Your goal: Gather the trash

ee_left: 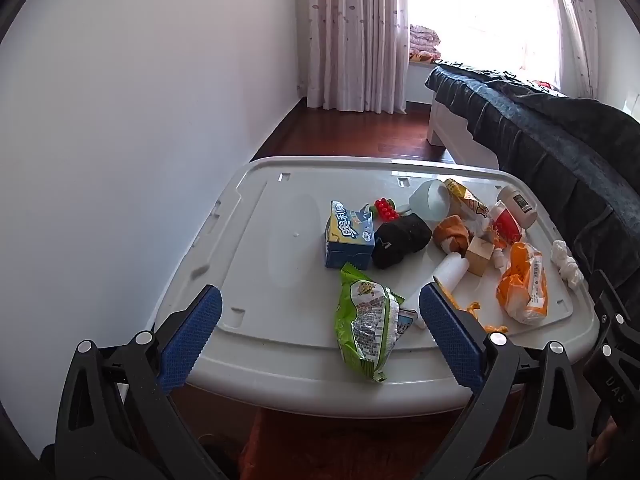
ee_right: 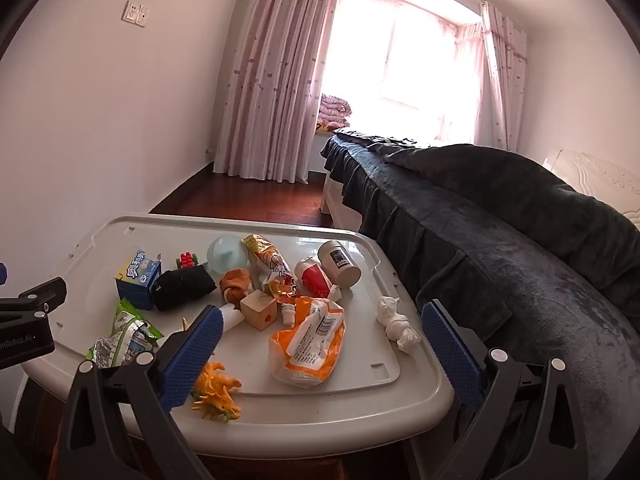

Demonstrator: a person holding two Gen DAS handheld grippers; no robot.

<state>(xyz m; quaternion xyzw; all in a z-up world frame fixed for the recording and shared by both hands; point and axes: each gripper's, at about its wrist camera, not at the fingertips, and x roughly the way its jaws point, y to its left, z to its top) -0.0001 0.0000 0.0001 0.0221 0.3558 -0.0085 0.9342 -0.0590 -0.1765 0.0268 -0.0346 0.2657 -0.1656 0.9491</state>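
Green snack wrapper [ee_left: 370, 326] crumpled, flat at near edge; orange-white wrapper [ee_right: 308, 344] crumpled, right of centre; white tissue wad [ee_right: 398, 324] twisted, near right edge; yellow wrapper [ee_right: 270, 266] and red-white wrapper [ee_right: 314, 278] toward back

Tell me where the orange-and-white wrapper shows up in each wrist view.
Left wrist view: the orange-and-white wrapper lies right of centre, near the lid's right edge.
Right wrist view: the same wrapper lies centre, between the open fingers.
Shared landmark: the wooden cube just behind it.
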